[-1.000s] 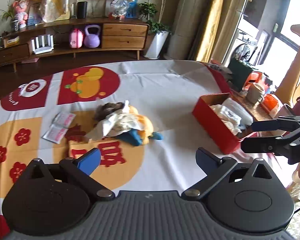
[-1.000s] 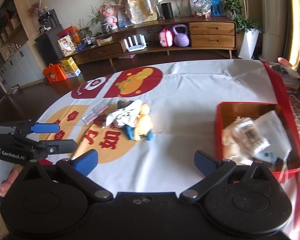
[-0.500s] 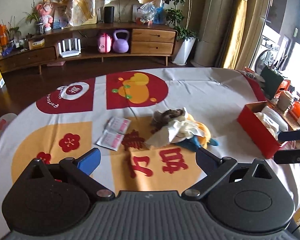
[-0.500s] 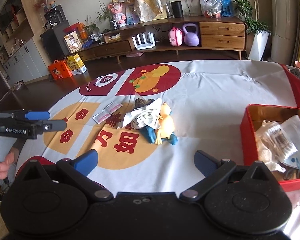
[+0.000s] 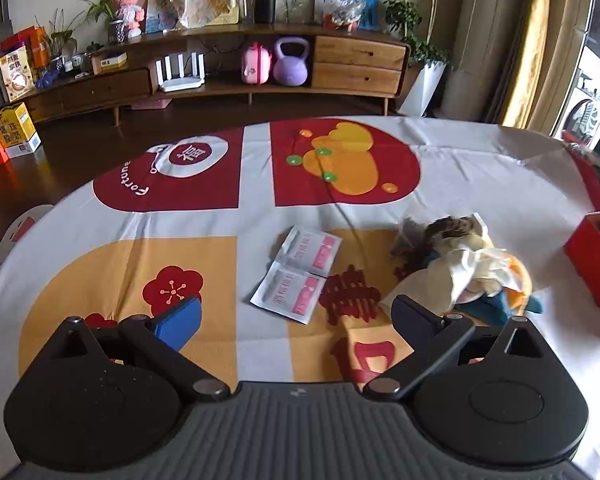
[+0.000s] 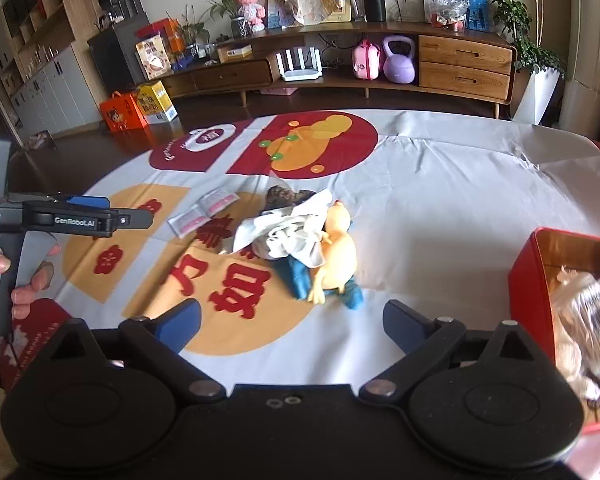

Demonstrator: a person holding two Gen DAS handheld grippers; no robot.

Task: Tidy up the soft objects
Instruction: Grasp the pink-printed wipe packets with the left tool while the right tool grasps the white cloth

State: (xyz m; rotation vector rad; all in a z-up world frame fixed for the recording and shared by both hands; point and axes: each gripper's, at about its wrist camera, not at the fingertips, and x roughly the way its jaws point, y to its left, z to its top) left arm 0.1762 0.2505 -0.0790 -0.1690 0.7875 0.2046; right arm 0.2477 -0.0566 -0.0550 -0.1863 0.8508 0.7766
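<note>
A pile of soft things (image 5: 472,264) lies mid-table: a yellow plush duck (image 6: 336,252), a white cloth (image 6: 288,228), a blue piece and a dark fuzzy item. Two white-and-pink wipe packets (image 5: 300,272) lie left of it. My left gripper (image 5: 296,318) hovers open just short of the packets, with nothing between its fingers; it also shows at the left (image 6: 116,212). My right gripper (image 6: 292,322) is wide, its jaws closing slightly and holding nothing, with the pile ahead of it. A red box (image 6: 528,280) holding plastic-wrapped soft items (image 6: 588,320) stands at the right.
The round table wears a white cloth with red and orange prints (image 5: 340,164). A person's hand (image 6: 4,272) holds the left gripper's handle at the table's left edge. A wooden sideboard (image 6: 380,64) and cartons on the floor (image 6: 140,108) stand beyond the far edge.
The left gripper has swung left and lower, so the packets now sit ahead of it and the pile is to its right. The right gripper has shifted left, away from the red box.
</note>
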